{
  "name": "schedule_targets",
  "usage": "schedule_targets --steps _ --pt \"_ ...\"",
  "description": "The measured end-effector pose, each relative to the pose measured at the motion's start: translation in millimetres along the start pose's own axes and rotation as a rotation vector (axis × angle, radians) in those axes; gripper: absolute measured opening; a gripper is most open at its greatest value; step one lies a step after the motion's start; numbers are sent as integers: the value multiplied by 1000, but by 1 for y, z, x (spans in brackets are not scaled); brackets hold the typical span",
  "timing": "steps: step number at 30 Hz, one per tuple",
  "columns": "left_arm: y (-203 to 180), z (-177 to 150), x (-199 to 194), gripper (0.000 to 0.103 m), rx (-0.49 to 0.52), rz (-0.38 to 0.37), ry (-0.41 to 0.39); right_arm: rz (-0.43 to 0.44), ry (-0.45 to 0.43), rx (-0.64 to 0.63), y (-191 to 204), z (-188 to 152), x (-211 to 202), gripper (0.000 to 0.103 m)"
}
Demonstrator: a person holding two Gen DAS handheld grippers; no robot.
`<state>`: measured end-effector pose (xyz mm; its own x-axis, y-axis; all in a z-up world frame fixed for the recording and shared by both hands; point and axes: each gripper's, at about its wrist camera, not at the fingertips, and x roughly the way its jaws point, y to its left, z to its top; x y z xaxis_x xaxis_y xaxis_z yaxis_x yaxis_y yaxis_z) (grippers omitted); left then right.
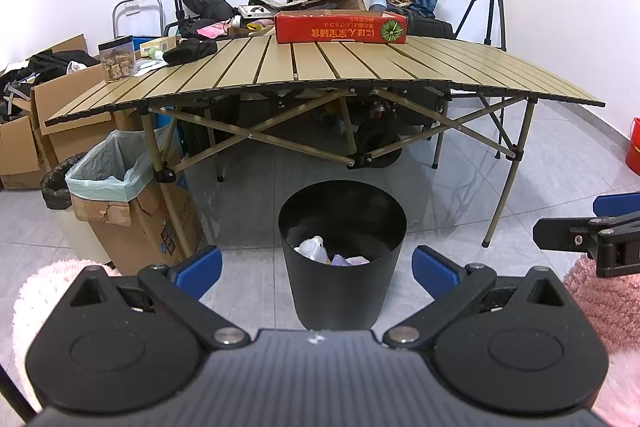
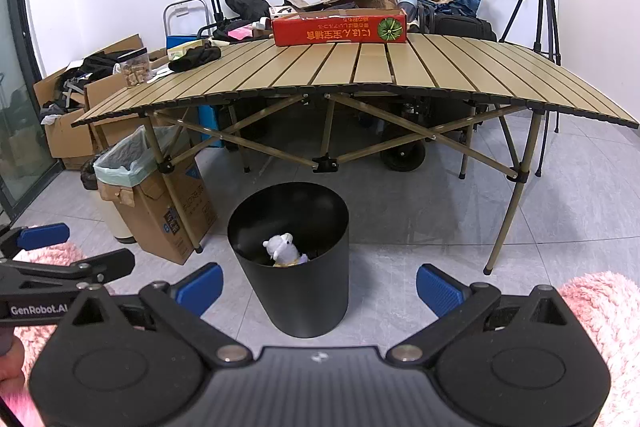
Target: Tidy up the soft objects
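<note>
Nearest: I am holding my left gripper (image 1: 316,267) with jaws spread wide and nothing between the blue pads (image 1: 199,265). My right gripper (image 2: 319,285) is standing equally wide and equally empty. Each is showing at the edge of the other's view, so the two are hanging side by side, near but apart.

Pink fluffy rug (image 2: 600,311) is lying under both grippers, showing at the lower corners of each view. Long pile, clearly soft.

Just ahead, on the tiled floor: black bin (image 2: 294,291), upright, open-topped. Soft toys are sitting at its bottom: a white plush animal (image 2: 280,247) in the right wrist view, with pale purple and white pieces (image 1: 346,259) beside it in the left wrist view.

Handling judgement: the plush is looking light, squashy, not fragile, not slippery. It should compress under the pads, so I am planning to bite across the thick body rather than a limb or ear, which would flop.

Farther: folding slatted surface (image 1: 320,63) carrying a red carton (image 1: 340,27) and a dark soft bundle (image 1: 190,51) at its far left. I cannot tell whether that bundle belongs to the task.
</note>
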<state>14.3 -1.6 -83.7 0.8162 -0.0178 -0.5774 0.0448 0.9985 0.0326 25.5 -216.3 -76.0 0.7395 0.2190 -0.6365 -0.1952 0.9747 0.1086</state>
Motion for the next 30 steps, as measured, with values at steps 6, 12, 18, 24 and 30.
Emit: schedule_targets --steps 6,12,18,24,30 --pt "0 0 0 103 0 0 0 0 0 0 0 0 0 103" --pt "0 0 0 103 0 1 0 0 0 0 0 0 0 103" --pt "0 0 0 103 1 1 -2 0 0 0 0 0 0 103" --pt "0 -1 0 103 2 -2 0 0 0 0 0 0 0 103" --pt "-1 1 0 103 2 -2 1 0 0 0 0 0 0 103"
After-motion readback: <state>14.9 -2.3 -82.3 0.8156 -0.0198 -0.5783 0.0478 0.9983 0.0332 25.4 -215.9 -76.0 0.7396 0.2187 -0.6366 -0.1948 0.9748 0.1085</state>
